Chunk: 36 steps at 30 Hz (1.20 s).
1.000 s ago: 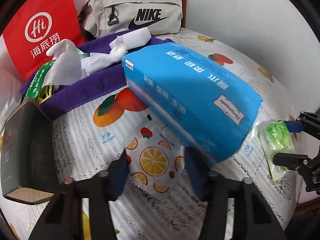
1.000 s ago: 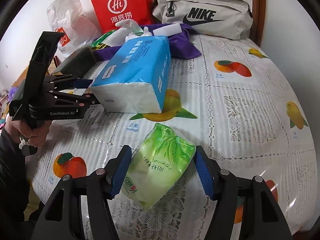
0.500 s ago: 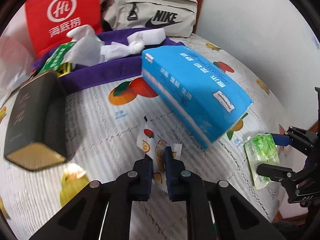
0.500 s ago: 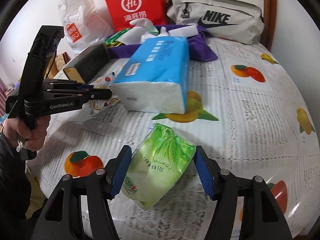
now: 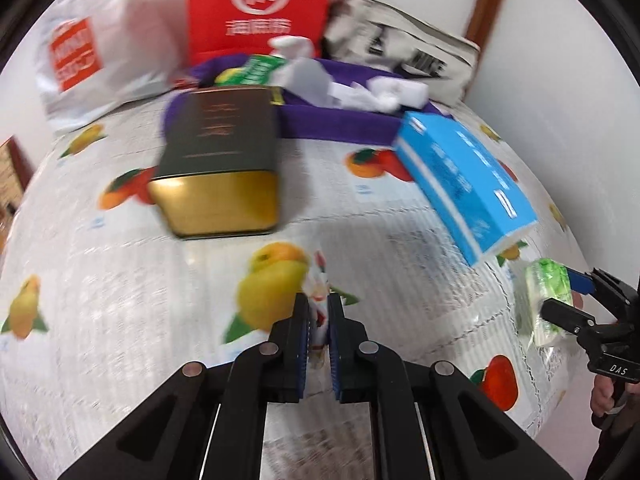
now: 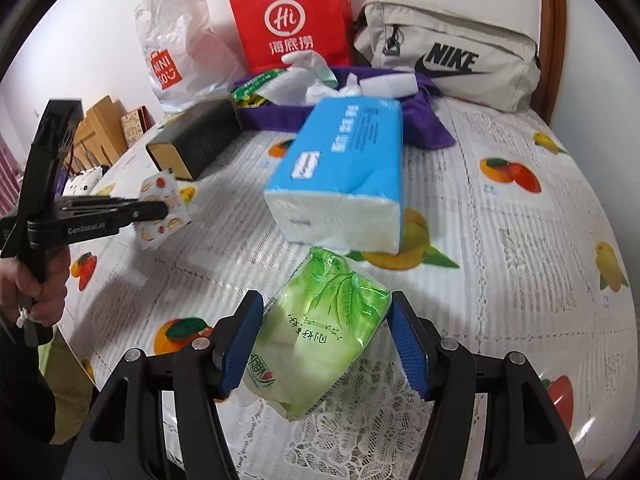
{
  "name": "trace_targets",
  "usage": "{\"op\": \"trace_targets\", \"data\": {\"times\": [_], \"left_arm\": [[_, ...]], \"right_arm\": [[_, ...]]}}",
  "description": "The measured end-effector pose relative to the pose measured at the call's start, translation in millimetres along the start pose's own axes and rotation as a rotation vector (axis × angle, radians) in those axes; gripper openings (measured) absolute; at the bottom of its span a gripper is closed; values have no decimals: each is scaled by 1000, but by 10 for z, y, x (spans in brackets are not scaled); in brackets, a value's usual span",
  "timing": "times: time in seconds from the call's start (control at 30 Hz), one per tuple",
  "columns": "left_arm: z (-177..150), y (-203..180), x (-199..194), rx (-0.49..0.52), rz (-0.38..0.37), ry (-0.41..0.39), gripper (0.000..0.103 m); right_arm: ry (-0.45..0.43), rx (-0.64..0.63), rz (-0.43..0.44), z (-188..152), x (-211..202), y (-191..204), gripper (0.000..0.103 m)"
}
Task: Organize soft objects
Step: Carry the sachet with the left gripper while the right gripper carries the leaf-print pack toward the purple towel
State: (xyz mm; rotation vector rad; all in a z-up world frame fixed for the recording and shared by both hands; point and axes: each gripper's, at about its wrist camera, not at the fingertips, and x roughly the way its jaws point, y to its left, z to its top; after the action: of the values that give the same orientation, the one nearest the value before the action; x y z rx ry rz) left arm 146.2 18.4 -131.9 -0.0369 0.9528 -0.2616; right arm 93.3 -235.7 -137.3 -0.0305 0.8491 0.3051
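Note:
My left gripper [image 5: 318,300] is shut on a thin fruit-print sachet [image 5: 320,276], which sticks up between the pads. The right wrist view shows that sachet [image 6: 166,208] held clear of the tablecloth by the left gripper [image 6: 160,210] at the far left. My right gripper [image 6: 326,300] is shut on a green tissue pack [image 6: 320,340], its blue pads against both sides. In the left wrist view the pack [image 5: 548,300] hangs tilted in the right gripper [image 5: 568,296]. A big blue tissue pack [image 6: 344,176] lies mid-table.
A dark box with a gold end [image 5: 220,160] lies left of the blue pack [image 5: 460,184]. Behind them a purple cloth [image 5: 336,124] holds crumpled tissues and a green packet. A red paper bag [image 6: 292,20], a white plastic bag [image 6: 172,48] and a beige Nike bag [image 6: 448,52] line the wall.
My left gripper closed on the fruit-print sachet, lifted it off the cloth and carried it left, away from the blue pack. The right gripper kept hold of the green pack.

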Motion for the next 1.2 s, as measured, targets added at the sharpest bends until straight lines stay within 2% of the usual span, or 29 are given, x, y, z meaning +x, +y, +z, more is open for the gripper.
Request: {"op": "trace_targets", "data": {"times": [0.2, 0.4, 0.63, 0.93, 1.2], "left_arm": [[29, 304, -209, -87, 42, -42, 9], [199, 472, -390, -121, 56, -85, 9], [469, 534, -565, -117, 97, -124, 9], [803, 669, -614, -132, 130, -148, 9], [1077, 591, -471, -108, 102, -150, 9]], "right_arm": [[-39, -10, 17, 188, -63, 69, 63], [-88, -35, 25, 485, -110, 134, 63], [-151, -50, 9, 828, -203, 108, 63], [-194, -23, -34, 1123, -229, -149, 63], [-222, -7, -79, 1329, -241, -361, 63]]}}
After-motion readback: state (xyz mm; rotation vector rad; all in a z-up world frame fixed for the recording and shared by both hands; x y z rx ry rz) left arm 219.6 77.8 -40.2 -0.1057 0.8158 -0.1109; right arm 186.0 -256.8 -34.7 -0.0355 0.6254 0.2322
